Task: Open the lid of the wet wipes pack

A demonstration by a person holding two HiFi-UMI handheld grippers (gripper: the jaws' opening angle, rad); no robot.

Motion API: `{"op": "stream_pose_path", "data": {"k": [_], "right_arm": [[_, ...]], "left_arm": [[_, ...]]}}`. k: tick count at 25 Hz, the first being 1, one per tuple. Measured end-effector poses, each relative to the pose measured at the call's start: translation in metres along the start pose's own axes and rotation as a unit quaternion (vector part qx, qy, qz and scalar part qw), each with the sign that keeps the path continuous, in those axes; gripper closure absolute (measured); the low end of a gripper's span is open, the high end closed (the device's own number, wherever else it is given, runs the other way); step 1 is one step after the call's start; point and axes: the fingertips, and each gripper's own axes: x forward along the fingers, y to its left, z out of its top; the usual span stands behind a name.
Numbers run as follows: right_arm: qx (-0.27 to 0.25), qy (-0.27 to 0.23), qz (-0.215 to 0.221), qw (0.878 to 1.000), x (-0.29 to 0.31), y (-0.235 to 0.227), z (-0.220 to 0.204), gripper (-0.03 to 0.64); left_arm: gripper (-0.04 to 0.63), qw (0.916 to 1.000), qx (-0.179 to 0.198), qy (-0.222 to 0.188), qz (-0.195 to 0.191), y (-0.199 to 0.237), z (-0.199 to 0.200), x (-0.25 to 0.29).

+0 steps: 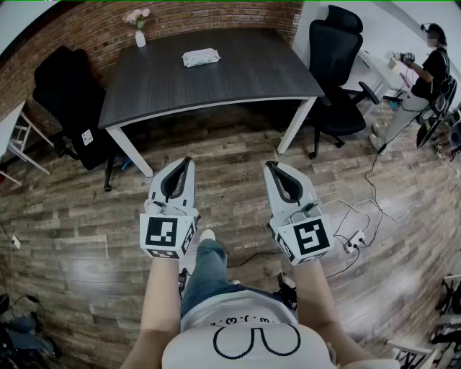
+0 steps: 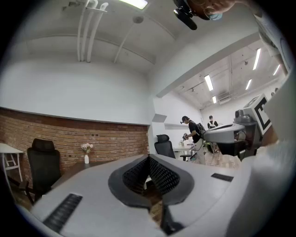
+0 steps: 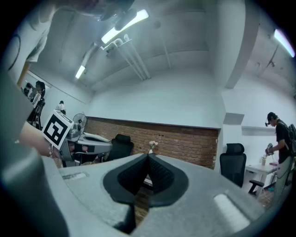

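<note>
Wipes first: the wet wipes pack point(image 1: 201, 57) lies flat on the dark table point(image 1: 248, 79), toward its far side and a bit left of the middle. Nothing is touching it, and it's too small in the head view to make out the lid. A little white vase of pink flowers point(image 1: 139, 32) stands at the table's far left corner, well apart from the pack, right up by the brick wall point(image 1: 194, 18).

Both grippers are on the near side, well short of the table, over the wooden floor point(image 1: 238, 155). The left gripper point(image 1: 189, 160) and the right gripper point(image 1: 269, 164) are held level, side by side, tips aimed at the table. Each gripper view shows its jaws pressed fully together with nothing between them, so both are empty.

Around the table: a black office chair point(image 1: 68, 101) at the left end and another black chair point(image 1: 338, 65) at the right end. Far right, a person in dark clothes point(image 1: 431, 72) stands at a white desk. A white cable point(image 1: 364, 216) snakes over the floor to the right of the right gripper.
</note>
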Motion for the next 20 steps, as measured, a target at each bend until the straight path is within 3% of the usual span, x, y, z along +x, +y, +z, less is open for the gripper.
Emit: {"op": "stream_pose_path", "data": {"k": [10, 20], "right_arm": [[-0.003, 0.004, 0.000, 1.000, 0.011, -0.016, -0.015, 0.618], [0.012, -0.007, 0.013, 1.000, 0.154, -0.077, -0.021, 0.618]], "left_arm": [[0.598, 0.9998, -0.013, -0.014, 0.011, 0.007, -0.003, 0.018], [0.598, 0.9999, -0.011, 0.001, 0.009, 0.092, -0.014, 0.150]]}}
